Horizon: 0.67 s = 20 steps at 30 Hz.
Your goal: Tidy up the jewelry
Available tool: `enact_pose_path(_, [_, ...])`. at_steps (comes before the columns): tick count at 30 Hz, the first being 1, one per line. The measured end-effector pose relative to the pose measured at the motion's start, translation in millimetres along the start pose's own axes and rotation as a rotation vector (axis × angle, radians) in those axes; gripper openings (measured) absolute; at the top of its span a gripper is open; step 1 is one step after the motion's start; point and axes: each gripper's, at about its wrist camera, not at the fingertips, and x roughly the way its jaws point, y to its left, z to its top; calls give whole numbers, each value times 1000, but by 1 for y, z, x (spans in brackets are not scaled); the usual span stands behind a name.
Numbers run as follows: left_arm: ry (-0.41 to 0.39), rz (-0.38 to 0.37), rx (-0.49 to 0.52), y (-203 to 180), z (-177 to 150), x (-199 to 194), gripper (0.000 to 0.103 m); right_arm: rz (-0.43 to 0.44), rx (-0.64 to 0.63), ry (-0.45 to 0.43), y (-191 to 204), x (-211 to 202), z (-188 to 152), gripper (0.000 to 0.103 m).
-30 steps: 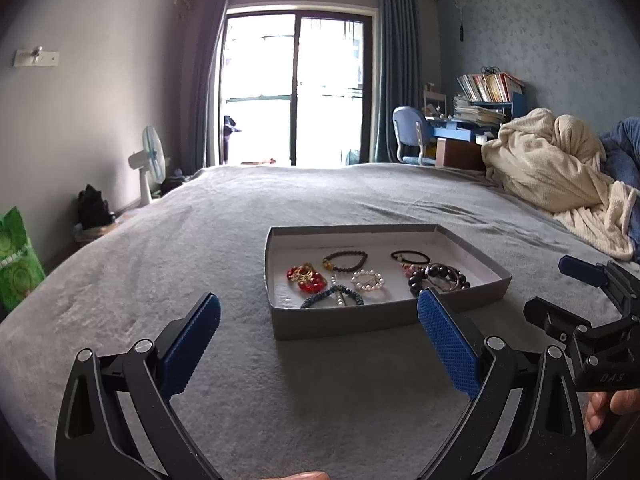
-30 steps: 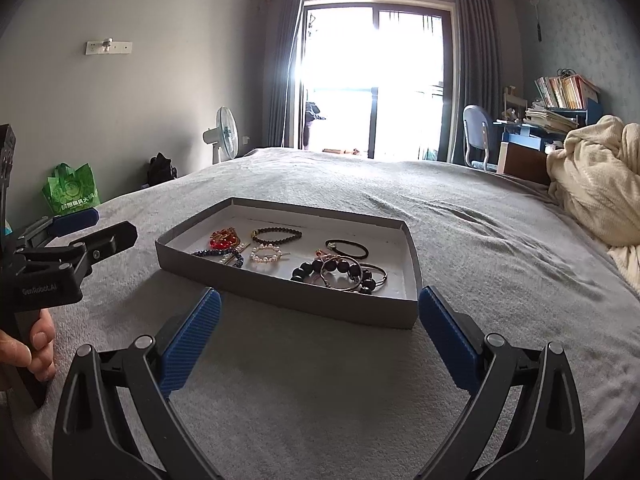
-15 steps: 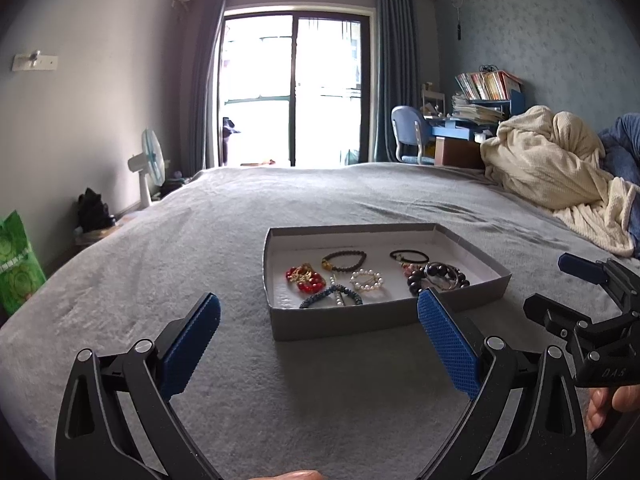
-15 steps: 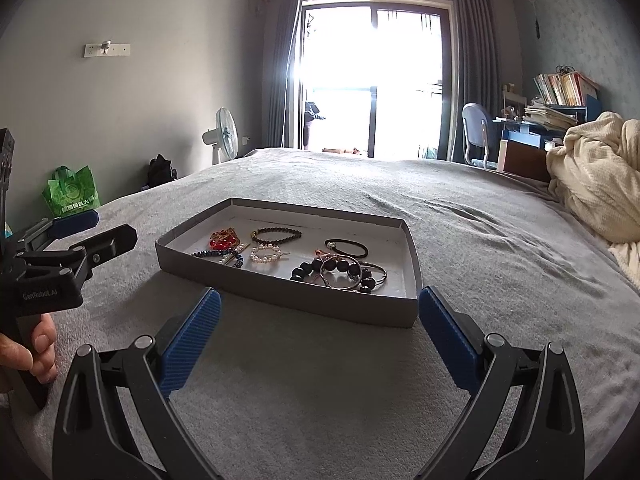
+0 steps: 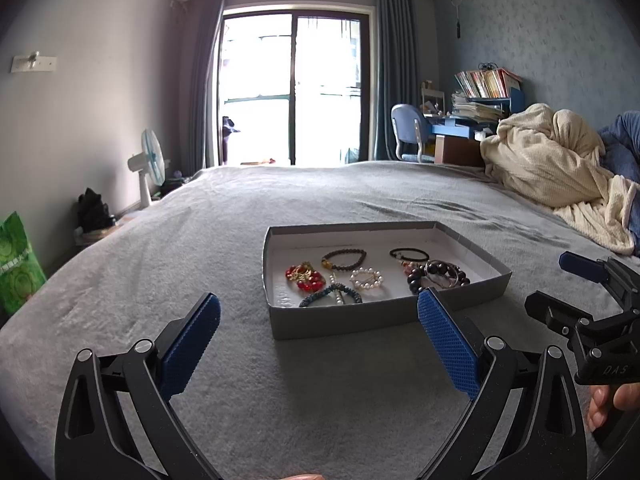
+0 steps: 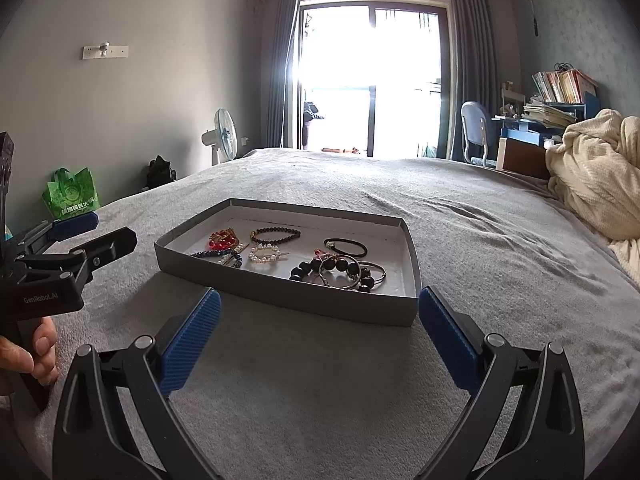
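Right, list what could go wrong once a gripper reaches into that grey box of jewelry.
1. The dark beaded bracelet and the thin metal bangles lie overlapped, so lifting one may drag the other.
2. The shallow grey cardboard box sits on a soft grey bedspread; a nudge from the open right gripper could tip it.

Both handheld rigs are matte black plastic frames with silver screws at the joints, ribbed blue pads on the fingers [image 5: 192,344], and white "GenRobot.AI" lettering on the left gripper [image 6: 80,240].
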Motion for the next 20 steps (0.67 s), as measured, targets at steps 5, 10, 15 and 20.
enact_pose_path(5, [0,-1,1,0,0,0,98,-1,2,3,1,1,-1,98])
enact_pose_path(10, [-3,-1,1,0,-1,1,98,-1,1,1,1,1,-1,98])
enact_pose_path(15, [4,-2,1,0,-1,1,98,-1,4,5,1,1,-1,98])
enact_pose_path(20, [6,-3,3,0,-3,3,98,0,9,5,0,1,-1,98])
